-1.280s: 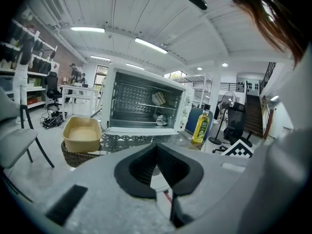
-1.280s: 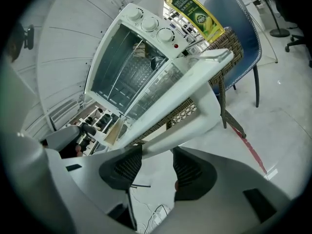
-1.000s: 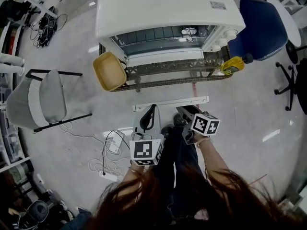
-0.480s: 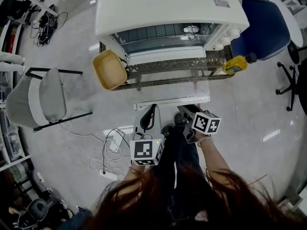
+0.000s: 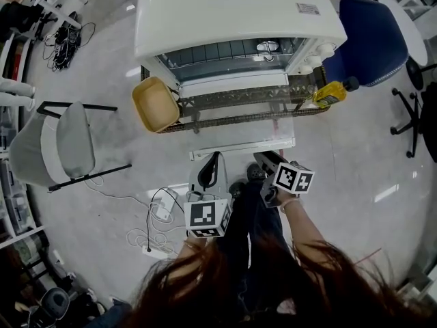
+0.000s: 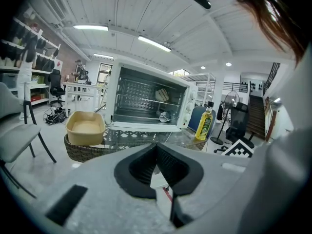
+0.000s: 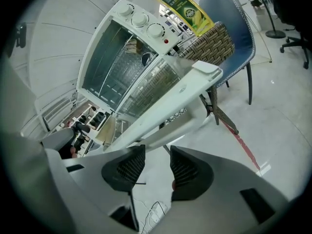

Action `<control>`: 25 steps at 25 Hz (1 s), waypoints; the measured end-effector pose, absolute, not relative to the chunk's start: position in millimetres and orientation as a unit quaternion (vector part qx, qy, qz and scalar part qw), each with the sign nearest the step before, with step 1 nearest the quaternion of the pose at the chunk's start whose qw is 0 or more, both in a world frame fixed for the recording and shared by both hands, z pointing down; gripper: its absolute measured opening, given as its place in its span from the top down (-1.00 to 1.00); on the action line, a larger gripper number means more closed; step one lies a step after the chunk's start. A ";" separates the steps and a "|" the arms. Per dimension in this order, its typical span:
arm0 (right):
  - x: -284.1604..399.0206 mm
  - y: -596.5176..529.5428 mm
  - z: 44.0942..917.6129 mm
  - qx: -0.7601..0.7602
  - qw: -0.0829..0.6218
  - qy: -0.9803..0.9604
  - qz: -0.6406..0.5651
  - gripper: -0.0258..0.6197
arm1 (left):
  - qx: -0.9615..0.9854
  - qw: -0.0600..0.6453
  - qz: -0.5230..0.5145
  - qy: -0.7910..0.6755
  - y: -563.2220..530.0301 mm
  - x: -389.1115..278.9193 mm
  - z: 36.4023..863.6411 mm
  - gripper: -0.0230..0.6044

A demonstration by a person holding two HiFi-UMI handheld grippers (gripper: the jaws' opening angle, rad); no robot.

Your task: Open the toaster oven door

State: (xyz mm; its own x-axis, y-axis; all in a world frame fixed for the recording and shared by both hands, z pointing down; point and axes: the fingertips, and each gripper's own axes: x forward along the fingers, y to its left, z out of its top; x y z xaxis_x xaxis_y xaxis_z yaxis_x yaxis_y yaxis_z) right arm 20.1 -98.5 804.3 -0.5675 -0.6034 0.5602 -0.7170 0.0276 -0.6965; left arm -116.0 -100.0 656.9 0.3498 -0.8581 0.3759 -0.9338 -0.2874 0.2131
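Overall: a person stands facing a wicker counter with a glass top (image 6: 78,147), holding a gripper in each hand.
Oven: the white boxy toaster oven (image 5: 232,12) sits on the counter, and its inside is in plain sight.
Door: the glass oven door (image 7: 146,89) is open, swung down and out toward the person. Its long white bar handle (image 5: 242,145) runs along the free edge.
Right gripper: the right gripper (image 7: 152,152) points at the handle from just beneath its right part. Its black ribbed fingers stand spread and have just been closing. Nothing is between them, and the handle lies just past their tips.
Left gripper: the left gripper (image 6: 156,147) sits near the handle's middle, apart from it. Its fingers are pressed together at the tips, pinching nothing.
Counter ends: a shallow beige plastic tub (image 5: 156,102) is at the left end and a yellow oil bottle (image 5: 331,92) at the right.
Floor: a blue padded chair (image 5: 372,39) stands by the counter's right end. A grey folding chair (image 5: 58,145) stands well apart on the left.
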 end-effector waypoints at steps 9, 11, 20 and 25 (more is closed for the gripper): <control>23.4 -88.8 791.2 0.469 0.060 -0.713 0.518 0.55 | 0.795 0.210 0.104 -0.560 -96.4 -115.3 649.5 0.89; 22.2 -85.7 787.3 0.469 0.063 -0.712 0.519 0.56 | 0.795 0.211 0.105 -0.559 -96.0 -115.4 646.1 0.89; 19.2 -84.3 752.8 0.472 0.063 -0.723 0.500 0.63 | 0.794 0.199 0.118 -0.562 -90.8 -115.9 627.3 0.89; 18.1 -87.6 733.6 0.476 0.064 -0.728 0.489 0.66 | 0.792 0.197 0.118 -0.566 -91.4 -119.9 616.1 0.89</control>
